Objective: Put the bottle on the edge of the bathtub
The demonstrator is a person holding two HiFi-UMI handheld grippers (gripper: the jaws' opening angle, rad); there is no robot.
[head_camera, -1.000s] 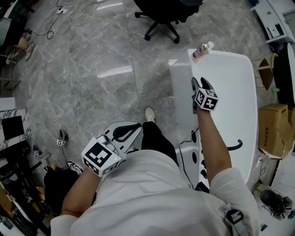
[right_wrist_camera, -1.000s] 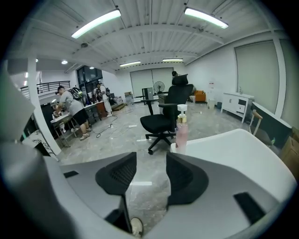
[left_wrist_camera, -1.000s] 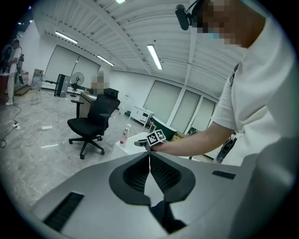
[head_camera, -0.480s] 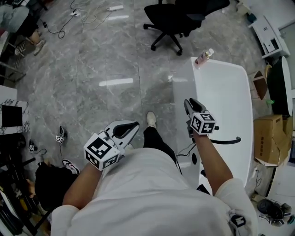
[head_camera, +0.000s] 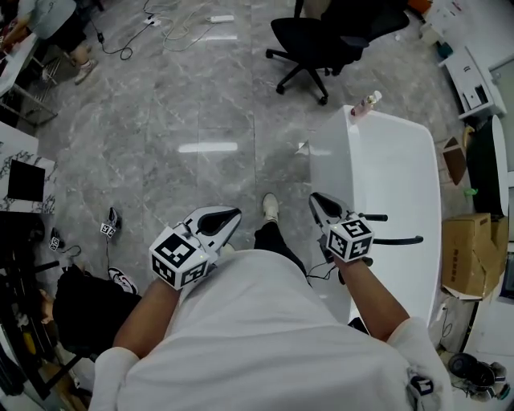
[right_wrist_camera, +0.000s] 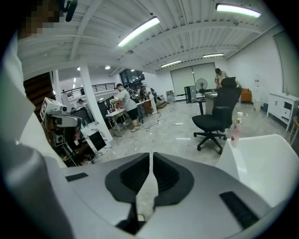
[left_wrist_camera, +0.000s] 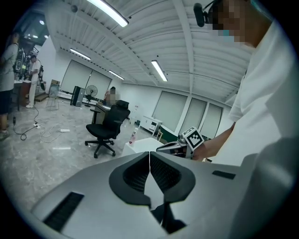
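Observation:
The pink-and-white bottle (head_camera: 363, 104) stands upright on the far corner of the white bathtub's rim (head_camera: 321, 152), with nothing touching it. It also shows small in the left gripper view, bottle (left_wrist_camera: 133, 136), and in the right gripper view, bottle (right_wrist_camera: 236, 130), beside the tub (right_wrist_camera: 261, 158). My right gripper (head_camera: 315, 197) is held over the tub's near left rim, far back from the bottle. Its jaws (right_wrist_camera: 151, 155) are closing to a thin slit with nothing between them. My left gripper (head_camera: 237, 215) hangs by my body over the floor, shut and empty (left_wrist_camera: 149, 154).
A black office chair (head_camera: 321, 40) stands on the marble floor just beyond the tub. A dark curved faucet (head_camera: 397, 239) reaches over the tub's near part. Cardboard boxes (head_camera: 470, 245) sit to the tub's right. Cables (head_camera: 161, 24) lie on the far floor. People stand at benches (right_wrist_camera: 124, 105).
My right gripper has drawn back along the tub from near the bottle toward my body, and its jaws have come together. The bottle stays on the corner. The left gripper hardly moved.

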